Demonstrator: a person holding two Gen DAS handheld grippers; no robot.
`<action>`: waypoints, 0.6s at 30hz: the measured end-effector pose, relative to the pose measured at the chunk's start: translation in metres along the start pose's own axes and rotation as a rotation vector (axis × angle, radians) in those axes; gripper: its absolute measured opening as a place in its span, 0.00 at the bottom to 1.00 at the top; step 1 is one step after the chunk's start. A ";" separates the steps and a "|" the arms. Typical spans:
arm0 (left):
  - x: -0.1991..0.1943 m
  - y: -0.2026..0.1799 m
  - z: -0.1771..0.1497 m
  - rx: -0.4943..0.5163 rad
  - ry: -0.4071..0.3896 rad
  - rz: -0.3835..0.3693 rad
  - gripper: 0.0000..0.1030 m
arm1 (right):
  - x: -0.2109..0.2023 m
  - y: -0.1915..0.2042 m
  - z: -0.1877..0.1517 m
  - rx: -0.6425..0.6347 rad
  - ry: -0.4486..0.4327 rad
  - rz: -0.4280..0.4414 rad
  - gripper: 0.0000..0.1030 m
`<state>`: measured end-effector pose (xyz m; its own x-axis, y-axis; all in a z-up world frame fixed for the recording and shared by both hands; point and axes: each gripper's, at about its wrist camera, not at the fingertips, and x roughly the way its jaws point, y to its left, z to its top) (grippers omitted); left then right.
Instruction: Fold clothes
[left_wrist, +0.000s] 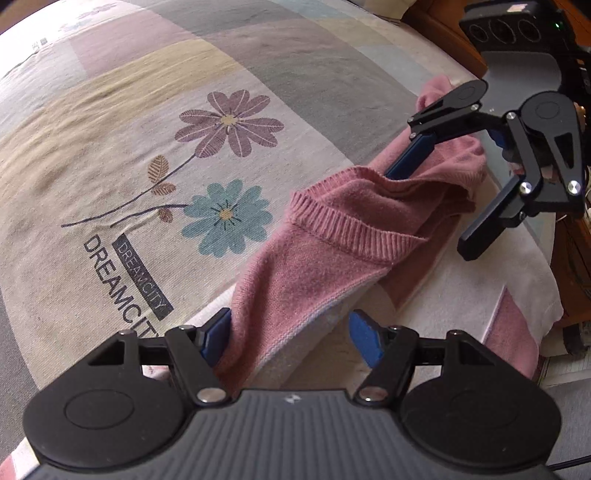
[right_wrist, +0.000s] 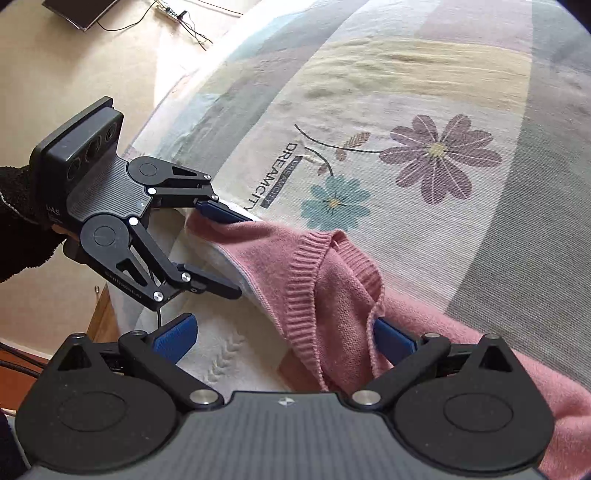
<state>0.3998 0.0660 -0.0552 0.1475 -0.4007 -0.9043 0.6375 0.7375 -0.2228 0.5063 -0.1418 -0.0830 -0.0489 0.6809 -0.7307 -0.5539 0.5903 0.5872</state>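
A pink knitted sweater (left_wrist: 314, 266) (right_wrist: 332, 295) lies bunched along the edge of a bed, its ribbed collar facing up. My left gripper (left_wrist: 291, 332) (right_wrist: 242, 256) is open. One blue finger is tucked under the sweater's end and the other stands clear over the white sheet. My right gripper (right_wrist: 284, 332) (left_wrist: 428, 212) is also open and straddles the other end. Its right finger is pushed into the pink folds, while its left finger hangs free. Neither pair of pads presses on the cloth.
The bedspread (left_wrist: 147, 147) (right_wrist: 406, 92) has pastel blocks, printed flowers and lettering. A white sheet (right_wrist: 221, 354) covers the bed's side above a wooden frame (right_wrist: 101, 317). On the floor lie a dark screen (right_wrist: 79, 13) and a power strip (right_wrist: 173, 11) with cables. A dark-sleeved hand (right_wrist: 18, 221) holds the left gripper.
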 end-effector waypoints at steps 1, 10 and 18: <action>-0.001 -0.002 0.000 0.015 0.001 -0.005 0.67 | 0.002 0.000 0.001 -0.006 -0.008 -0.001 1.00; -0.011 0.000 0.003 0.043 -0.012 -0.033 0.67 | 0.032 -0.012 0.036 0.004 -0.036 0.048 1.00; -0.017 0.005 0.001 0.049 -0.025 -0.011 0.67 | 0.053 -0.002 0.039 -0.042 0.022 0.082 1.00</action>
<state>0.4015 0.0757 -0.0409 0.1590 -0.4226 -0.8923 0.6750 0.7061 -0.2141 0.5369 -0.0905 -0.1092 -0.1134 0.7163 -0.6885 -0.5815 0.5140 0.6306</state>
